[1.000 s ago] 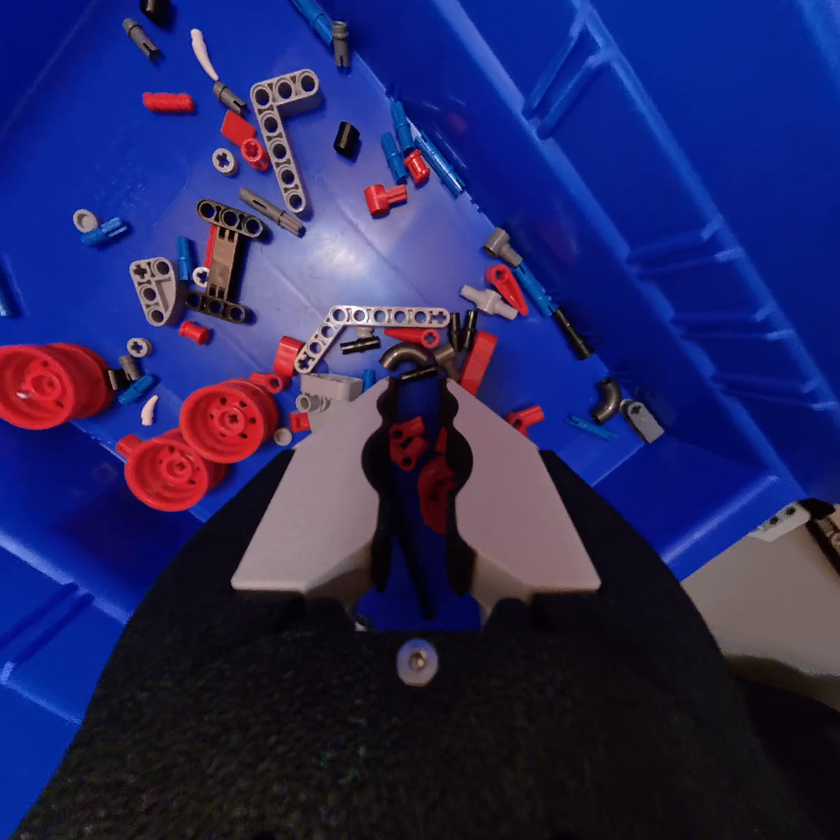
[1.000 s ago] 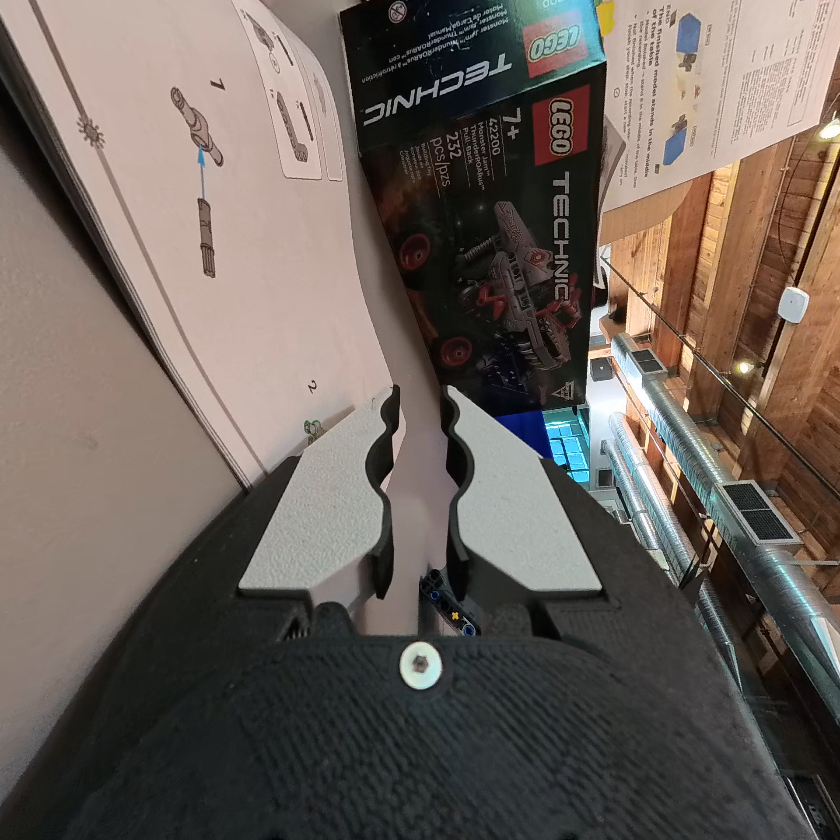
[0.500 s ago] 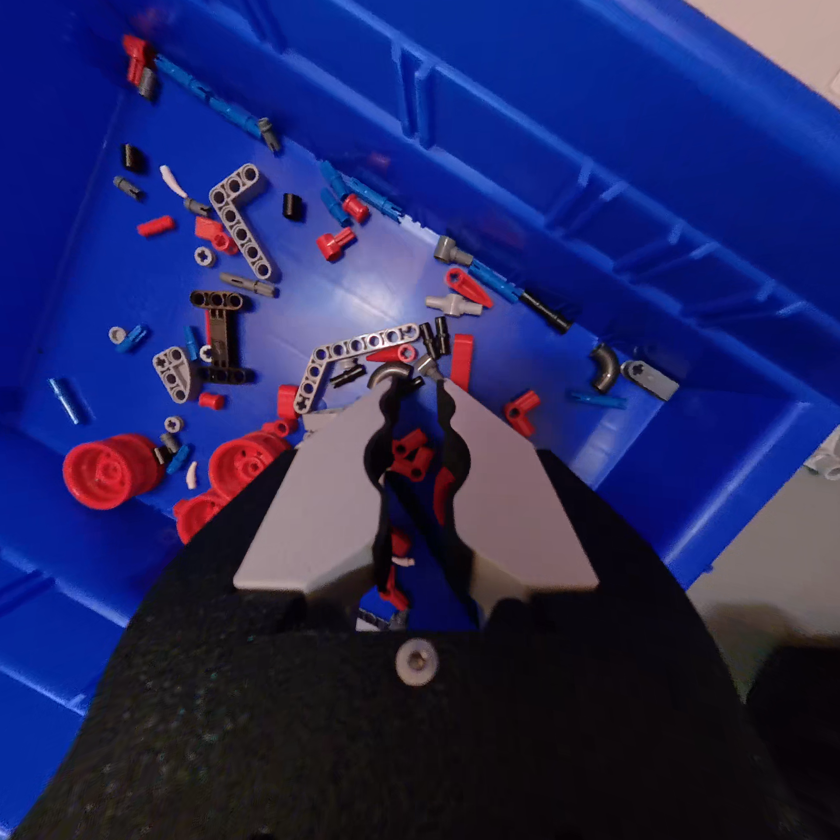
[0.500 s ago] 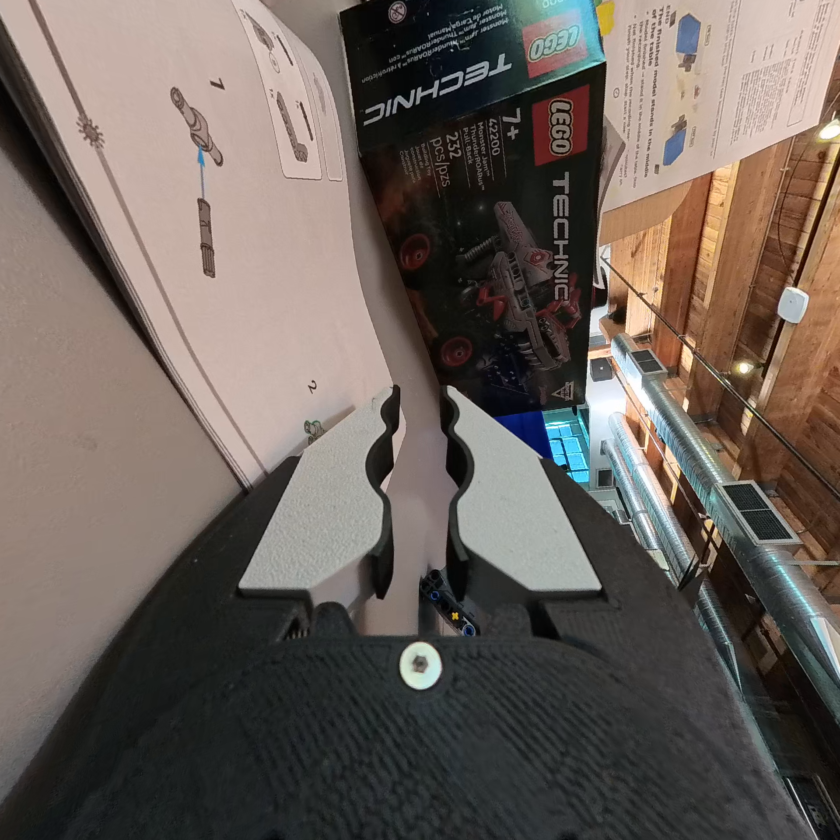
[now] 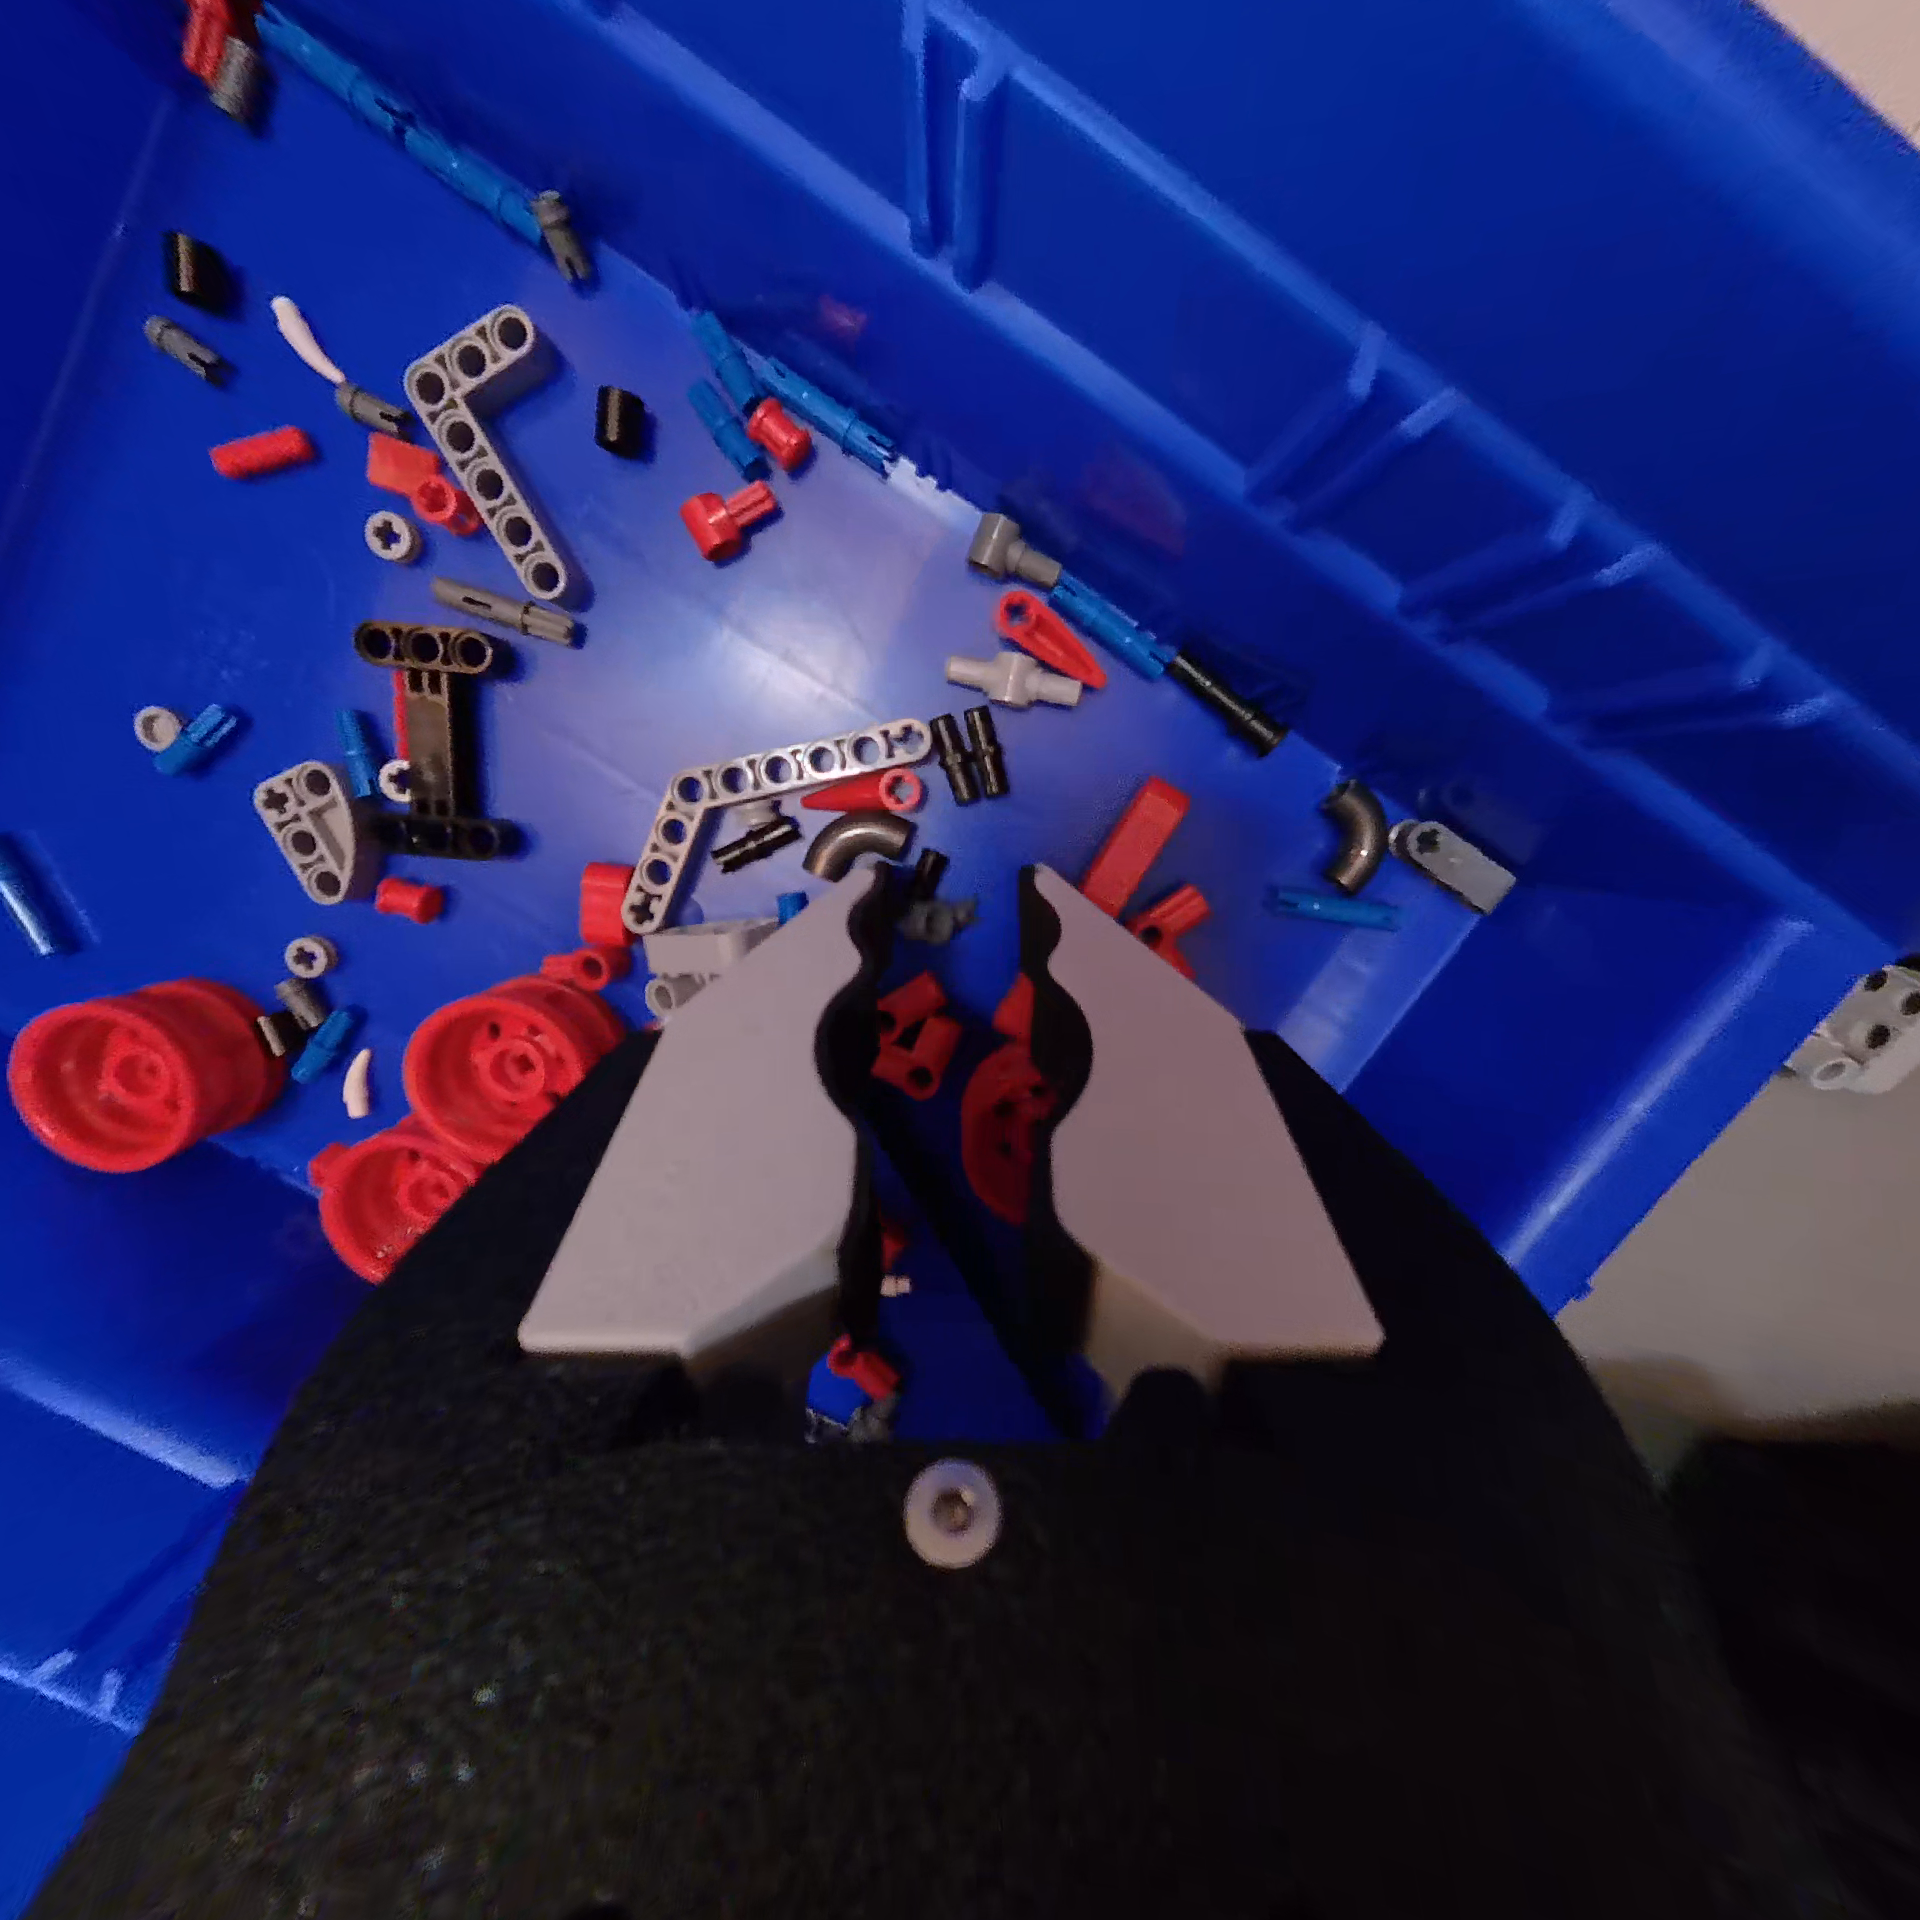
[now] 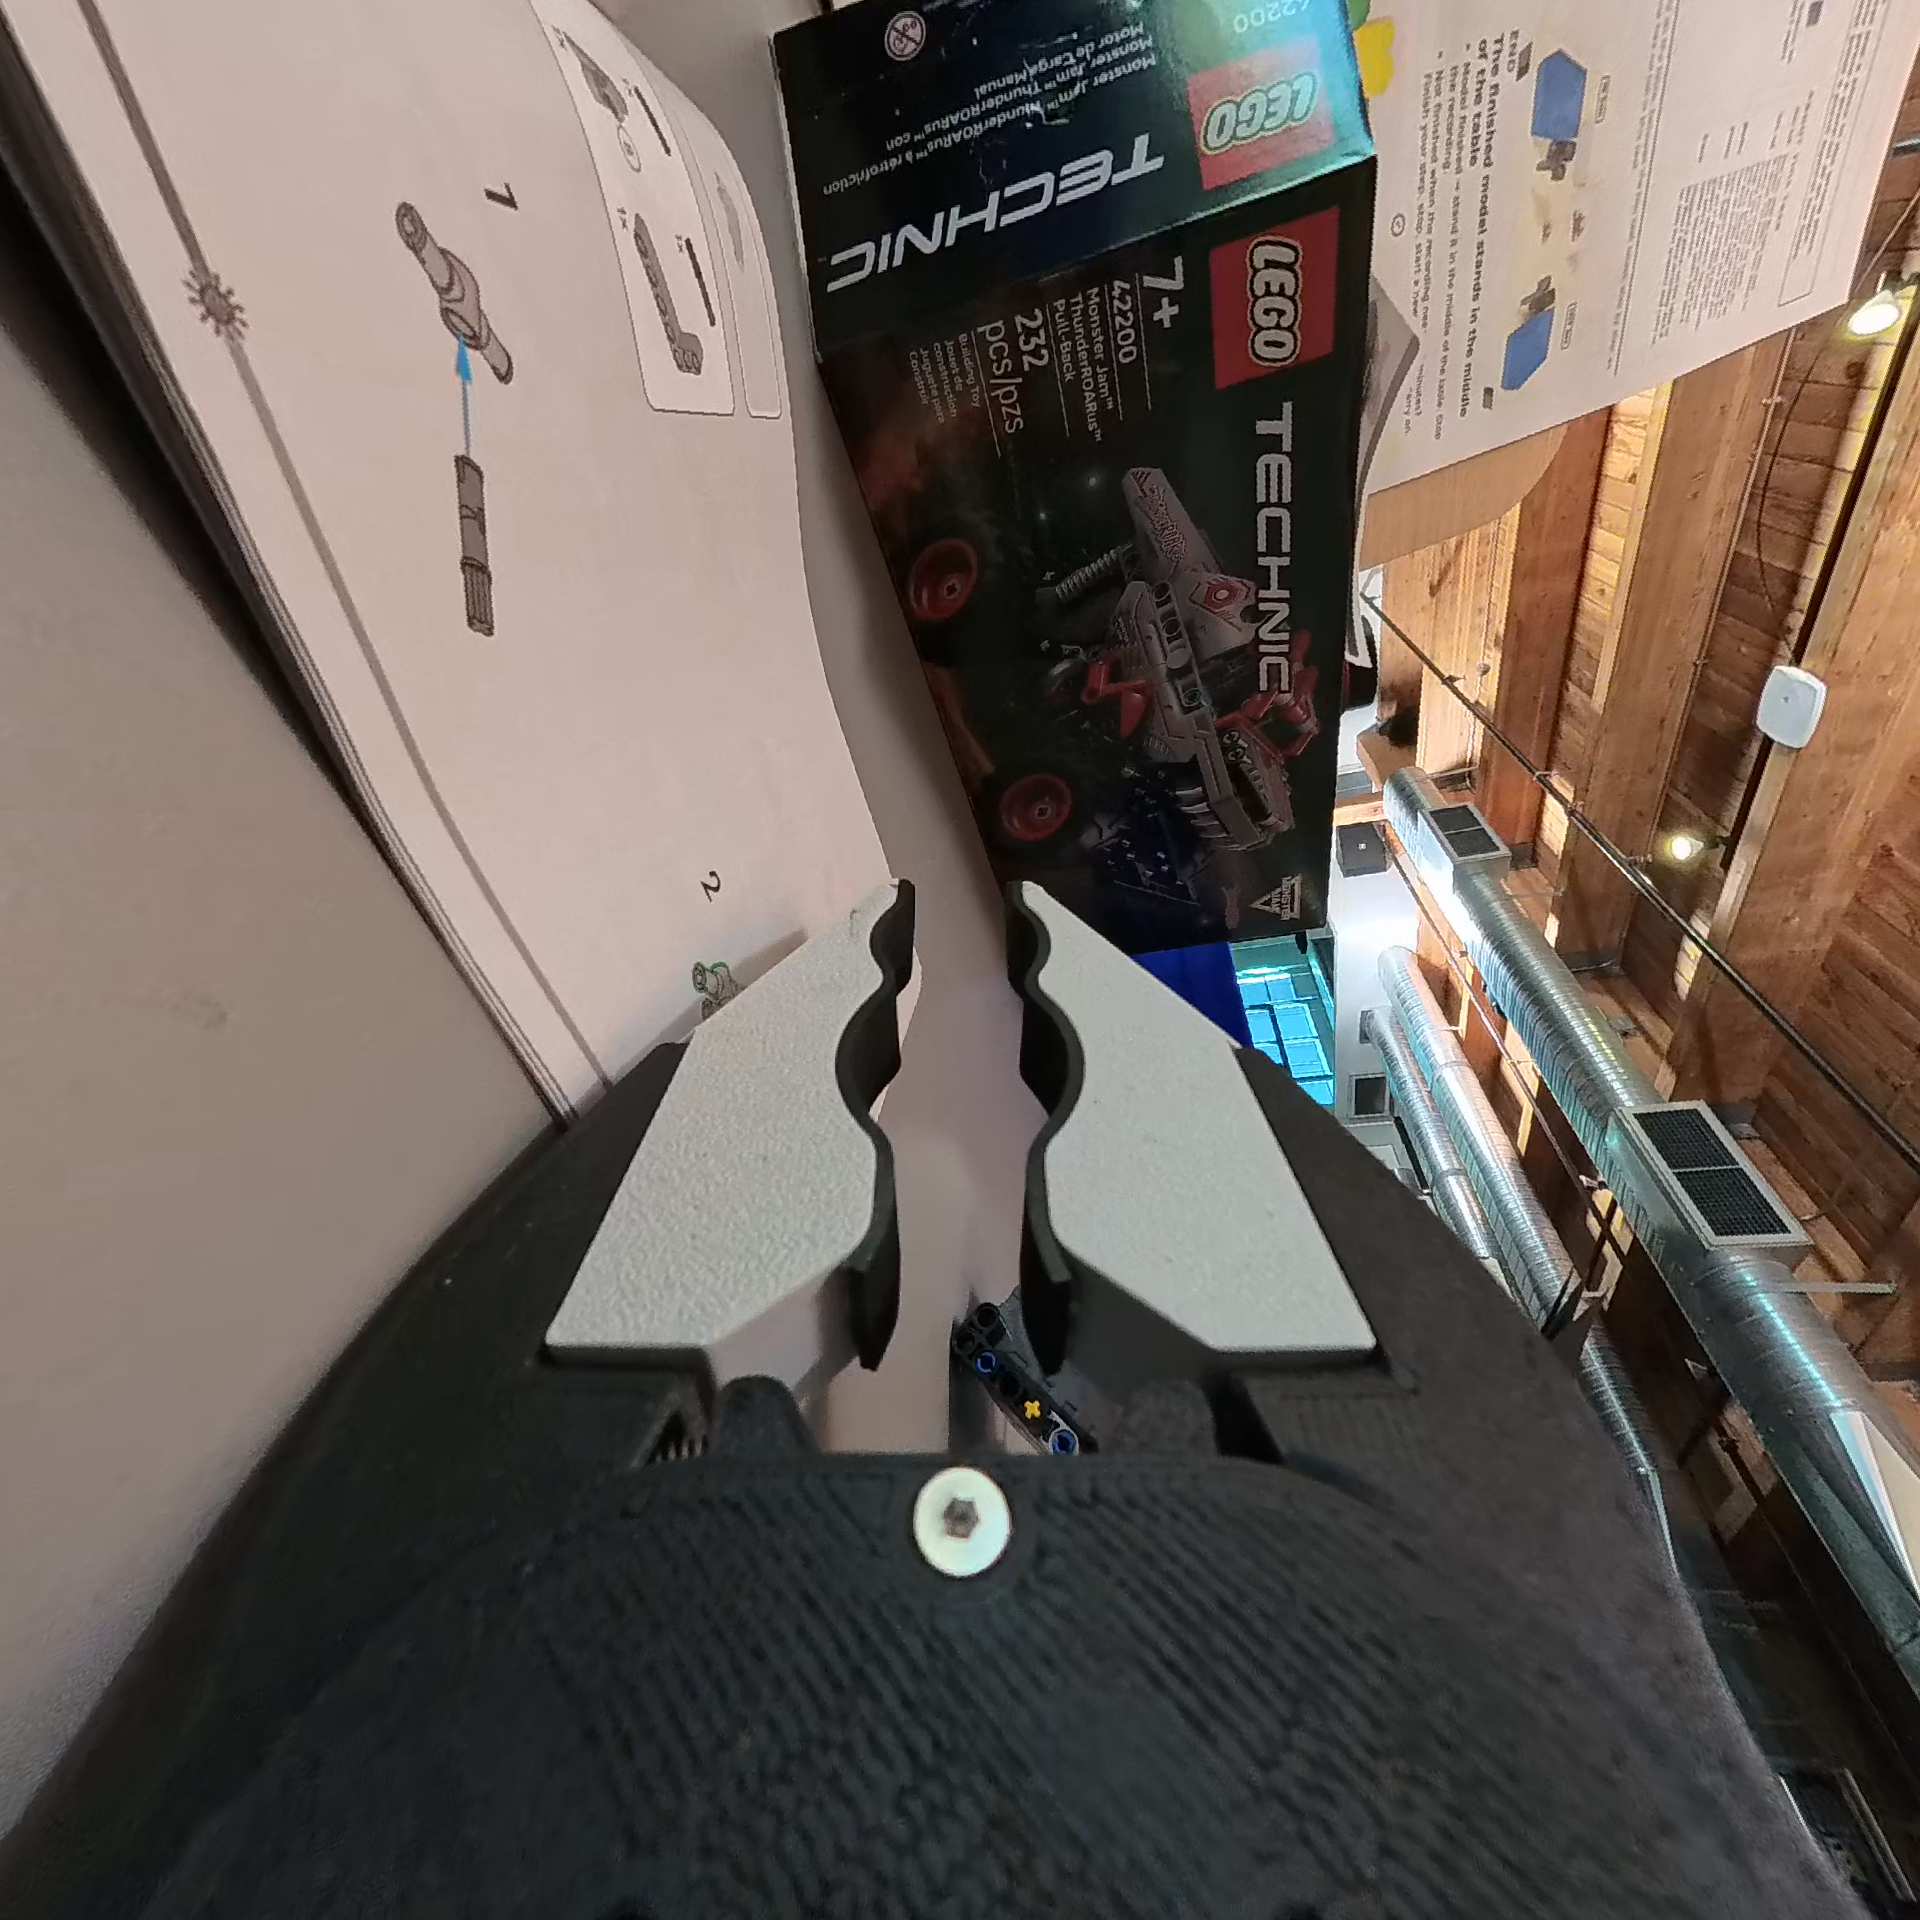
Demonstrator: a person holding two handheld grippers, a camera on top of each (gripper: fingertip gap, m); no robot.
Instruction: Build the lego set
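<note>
The left hand-held gripper hangs over the blue bin with its jaws apart and nothing between them. Using that gripper as the landmark: right under its fingers lie a couple of small red connectors and a red curved piece. Just past the tips sits a small dark grey pin, then a curved grey elbow, and beyond that the long bent grey beam. Off to its left are three red wheel hubs, and farther back a grey L-shaped beam. Over on the bench, the right hand-held gripper is also open and empty, a small black beam down by its base, the open instruction booklet to one side and the dark lego box beyond.
</note>
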